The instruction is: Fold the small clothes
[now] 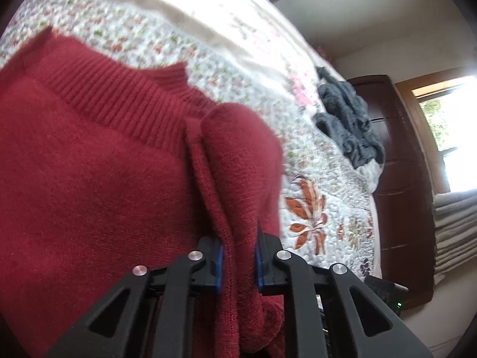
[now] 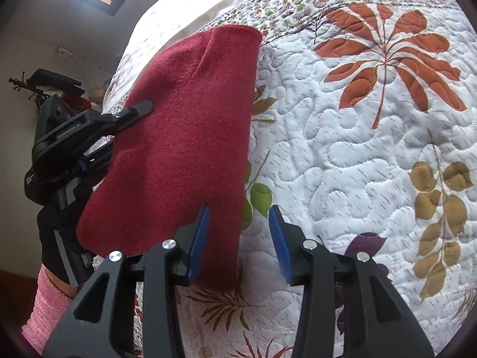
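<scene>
Garment: dark red knitted sweater with a ribbed collar (image 1: 98,155), lying on the white quilted bedspread with leaf prints (image 2: 342,164); folded sleeve or side panel draped ahead of both tools.
Left tool (image 1: 238,256): blue pads clamped on a doubled fold of the red knit, directly between its fingers.
Right tool (image 2: 238,238): jaws parted, empty, the sweater's edge just ahead and to its left.
Handling: likely soft, light, limp; it sags and stretches, and the fuzzy knit should not slip.
Where to hold: judged best at a hem or fold edge, pinching both layers together.
Aside: grey crumpled cloth (image 1: 348,125) well ahead on the bed.
</scene>
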The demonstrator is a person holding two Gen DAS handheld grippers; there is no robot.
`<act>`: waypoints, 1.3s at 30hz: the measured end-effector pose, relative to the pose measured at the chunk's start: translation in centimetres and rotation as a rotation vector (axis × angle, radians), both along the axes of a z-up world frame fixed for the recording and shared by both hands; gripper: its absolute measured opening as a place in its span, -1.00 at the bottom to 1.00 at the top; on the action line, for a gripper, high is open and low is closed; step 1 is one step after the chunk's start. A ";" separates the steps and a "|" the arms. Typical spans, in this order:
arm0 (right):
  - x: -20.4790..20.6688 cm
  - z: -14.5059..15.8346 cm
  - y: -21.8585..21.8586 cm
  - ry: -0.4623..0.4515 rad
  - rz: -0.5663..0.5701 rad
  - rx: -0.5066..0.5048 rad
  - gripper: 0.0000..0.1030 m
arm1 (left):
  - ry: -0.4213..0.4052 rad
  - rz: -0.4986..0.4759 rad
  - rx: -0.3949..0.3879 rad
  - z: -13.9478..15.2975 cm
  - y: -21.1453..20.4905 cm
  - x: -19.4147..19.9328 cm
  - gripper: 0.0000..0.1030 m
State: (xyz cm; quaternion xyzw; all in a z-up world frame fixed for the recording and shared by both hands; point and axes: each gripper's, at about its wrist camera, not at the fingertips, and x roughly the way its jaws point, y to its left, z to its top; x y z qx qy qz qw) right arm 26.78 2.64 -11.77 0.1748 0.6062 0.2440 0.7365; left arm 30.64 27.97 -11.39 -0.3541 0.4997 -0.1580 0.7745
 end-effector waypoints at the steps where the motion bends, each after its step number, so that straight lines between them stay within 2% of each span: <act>1: 0.0 0.2 -0.1 -0.004 -0.001 0.002 -0.20 | -0.020 -0.004 -0.001 0.6 0.0 -0.2 -0.71; 10: -0.4 1.2 0.0 -0.024 0.007 0.015 -0.20 | -0.117 -0.023 0.025 5.2 1.6 -0.6 -0.72; 15: -0.1 1.5 1.3 -0.034 0.022 0.019 -0.20 | -0.166 0.003 0.080 7.9 5.4 -1.2 -0.72; 20: -0.2 1.4 2.7 -0.034 0.045 0.025 -0.19 | -0.161 0.058 0.140 8.8 10.4 -2.1 -0.72; 28: -0.6 1.4 5.3 -0.045 0.107 0.004 -0.19 | -0.133 0.137 0.185 7.3 16.9 -4.4 -0.72; 32: -0.8 1.6 6.3 -0.054 0.138 -0.012 -0.18 | -0.116 0.182 0.204 5.1 19.9 -5.9 -0.72; 39: -1.0 1.4 7.4 -0.049 0.166 -0.034 -0.18 | -0.015 0.162 0.254 0.0 20.3 -5.9 -0.71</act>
